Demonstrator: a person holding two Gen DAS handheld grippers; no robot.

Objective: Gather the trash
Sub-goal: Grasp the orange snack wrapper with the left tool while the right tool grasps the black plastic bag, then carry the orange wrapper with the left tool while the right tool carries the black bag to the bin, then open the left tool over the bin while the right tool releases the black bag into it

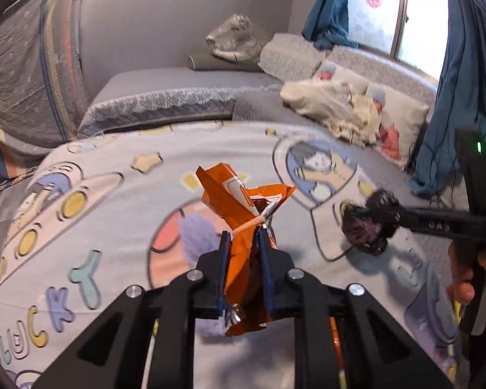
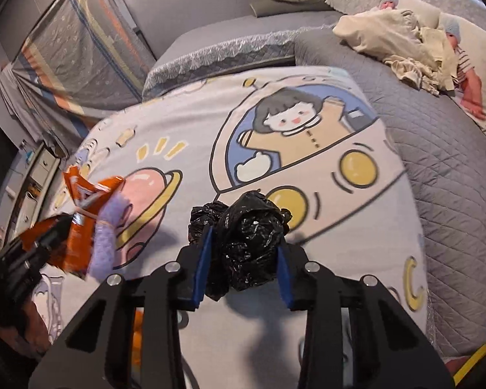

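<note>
Left gripper (image 1: 243,236) clamped tight on an orange snack wrapper (image 1: 239,201), up over the cartoon blanket (image 1: 113,220). Right gripper (image 2: 244,253) squeezed around a crumpled black plastic bag (image 2: 246,240). Only from the right wrist: a purple fuzzy piece (image 2: 105,243) against that wrapper. Only from the left: window (image 1: 388,9), blue curtains (image 1: 450,103). Beyond, grey quilted bed (image 2: 437,168), baby-print pillows (image 1: 395,120).

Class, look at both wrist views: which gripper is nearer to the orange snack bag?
Left. The left gripper is shut on the orange snack bag, pinched between its jaws. The right gripper, off to the bag's right, grips a crumpled black plastic bag.
</note>
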